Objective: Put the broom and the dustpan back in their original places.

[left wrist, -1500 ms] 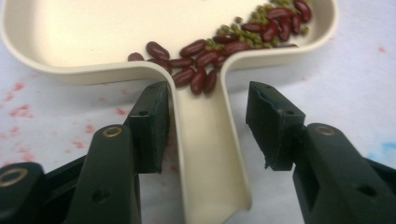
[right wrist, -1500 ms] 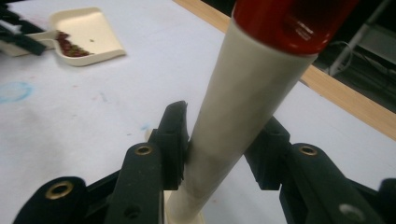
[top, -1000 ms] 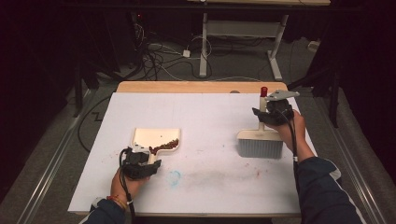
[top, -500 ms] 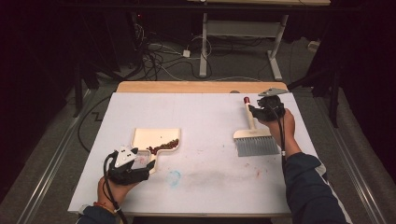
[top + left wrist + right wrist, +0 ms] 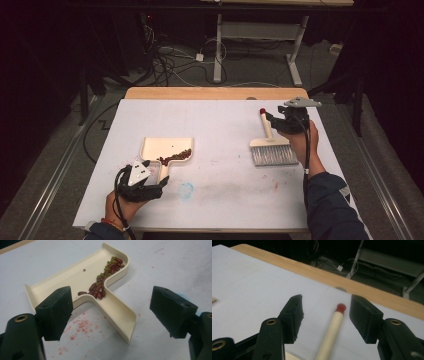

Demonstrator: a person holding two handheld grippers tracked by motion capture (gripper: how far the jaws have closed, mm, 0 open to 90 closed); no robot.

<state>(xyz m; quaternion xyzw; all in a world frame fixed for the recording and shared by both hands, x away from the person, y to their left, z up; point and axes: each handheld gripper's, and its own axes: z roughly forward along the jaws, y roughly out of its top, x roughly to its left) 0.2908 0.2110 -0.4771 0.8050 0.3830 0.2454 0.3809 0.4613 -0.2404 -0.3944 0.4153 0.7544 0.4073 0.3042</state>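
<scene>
Cream dustpan point(image 5: 75, 277) holding beans point(image 5: 105, 277) lies on the white table point(image 5: 225, 200), its handle before the wide-open left gripper point(image 5: 111, 312). Right gripper point(image 5: 325, 315), just opening, straddles the brush point(image 5: 270, 145) handle without pressing it.

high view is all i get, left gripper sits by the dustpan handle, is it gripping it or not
Observer: Not gripping. In the left gripper view the left gripper has just been opening, and the dustpan handle lies between the wide jaws with neither pad on it.
Operator: what's that dark stuff in the pan
Observer: Red beans mixed with small green ones, piled along the wall by the handle, plus one stray green bean on the pan floor.
Operator: and the right one, has it let go of the brush
Observer: Yes. The right gripper has just been opening; the brush handle with its red tip lies between the jaws, clear of both pads.
</scene>
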